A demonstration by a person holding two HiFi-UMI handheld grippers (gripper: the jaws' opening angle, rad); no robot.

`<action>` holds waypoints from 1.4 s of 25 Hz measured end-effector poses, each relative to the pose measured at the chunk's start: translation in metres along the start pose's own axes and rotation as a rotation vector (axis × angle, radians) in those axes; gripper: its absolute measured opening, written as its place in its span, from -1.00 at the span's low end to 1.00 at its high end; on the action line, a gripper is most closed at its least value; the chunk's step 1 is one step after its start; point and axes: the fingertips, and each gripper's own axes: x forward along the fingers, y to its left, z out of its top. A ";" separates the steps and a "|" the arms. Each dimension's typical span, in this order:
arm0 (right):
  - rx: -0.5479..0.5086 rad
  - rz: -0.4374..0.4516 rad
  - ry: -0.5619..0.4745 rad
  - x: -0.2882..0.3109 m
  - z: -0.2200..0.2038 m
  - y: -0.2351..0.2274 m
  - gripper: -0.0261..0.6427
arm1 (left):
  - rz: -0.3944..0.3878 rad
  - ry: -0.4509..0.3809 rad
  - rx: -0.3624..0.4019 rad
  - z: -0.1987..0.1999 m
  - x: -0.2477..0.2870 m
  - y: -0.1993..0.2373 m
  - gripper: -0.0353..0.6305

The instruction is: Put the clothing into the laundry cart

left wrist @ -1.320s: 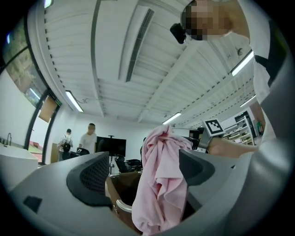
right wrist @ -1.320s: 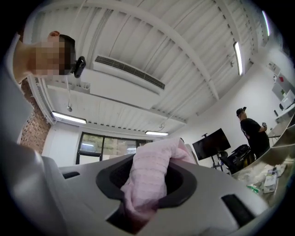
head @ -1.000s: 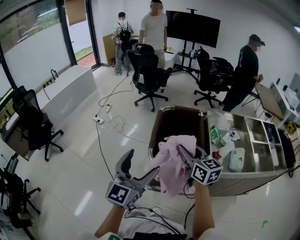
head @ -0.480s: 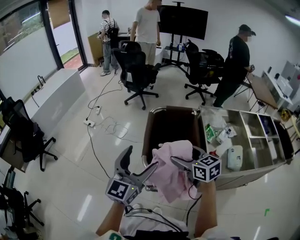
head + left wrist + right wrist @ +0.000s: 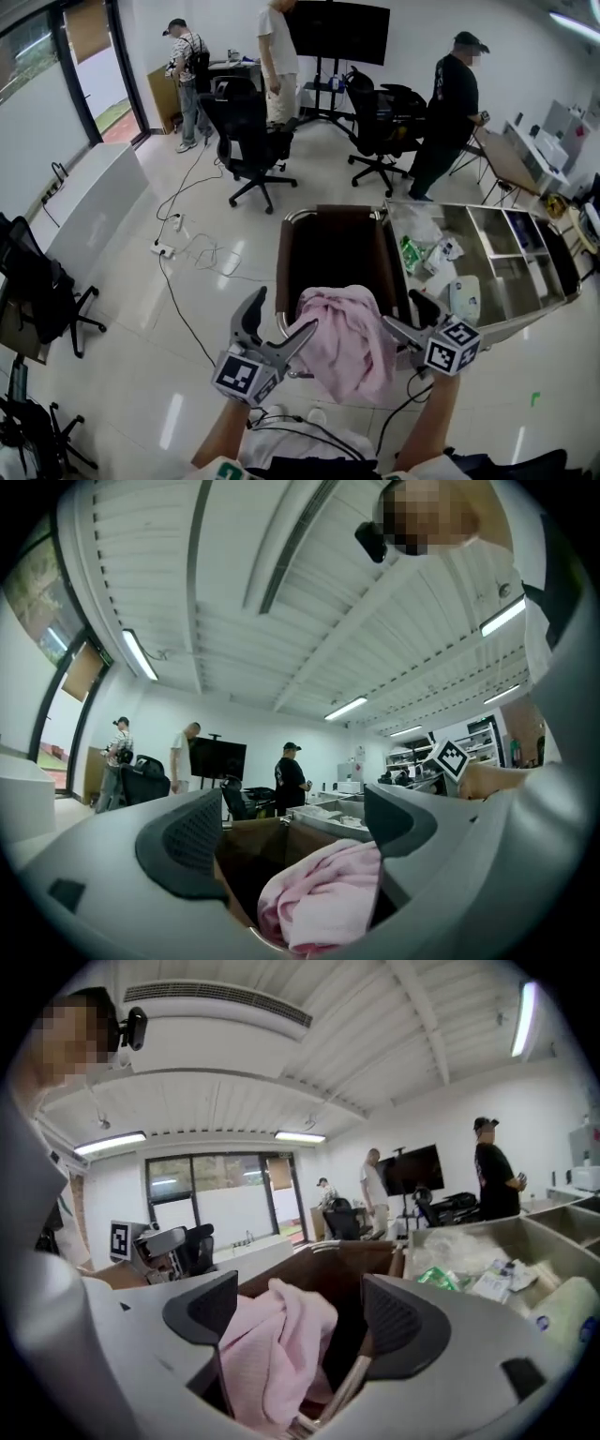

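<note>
A pink garment (image 5: 347,337) hangs over the near rim of the brown laundry cart (image 5: 330,246), partly inside and partly down the outside. My right gripper (image 5: 403,314) stands open just right of the cloth, its jaws apart and clear of it. My left gripper (image 5: 281,317) is open at the cloth's left edge and holds nothing. In the left gripper view the pink garment (image 5: 328,892) lies beyond the open left gripper (image 5: 295,822). In the right gripper view the pink garment (image 5: 277,1344) and the cart's rim show past the open right gripper (image 5: 300,1307).
A steel trolley (image 5: 487,281) with compartments of packets and a white bottle stands against the cart's right side. Black office chairs (image 5: 248,131), three standing people and a screen are farther back. Cables (image 5: 197,248) trail over the white floor at left.
My right gripper let go of the pink garment and drew off to the right. The garment dropped onto the cart's near rim. The left gripper stayed open in place.
</note>
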 end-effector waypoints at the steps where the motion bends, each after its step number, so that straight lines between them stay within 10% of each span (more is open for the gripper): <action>1: -0.021 -0.057 -0.055 -0.007 0.009 -0.004 0.44 | -0.008 0.000 0.000 0.000 0.002 -0.001 0.45; 8: -0.166 -0.291 -0.445 -0.029 0.061 0.027 0.43 | -0.014 -0.010 0.026 0.001 0.006 -0.005 0.45; 15: -0.254 -0.506 -0.471 -0.021 0.065 0.055 0.41 | 0.113 -0.010 0.075 0.011 -0.005 0.011 0.45; 35: -0.251 -0.462 -0.442 -0.003 0.055 0.087 0.39 | 0.151 0.026 0.118 -0.003 -0.035 0.033 0.45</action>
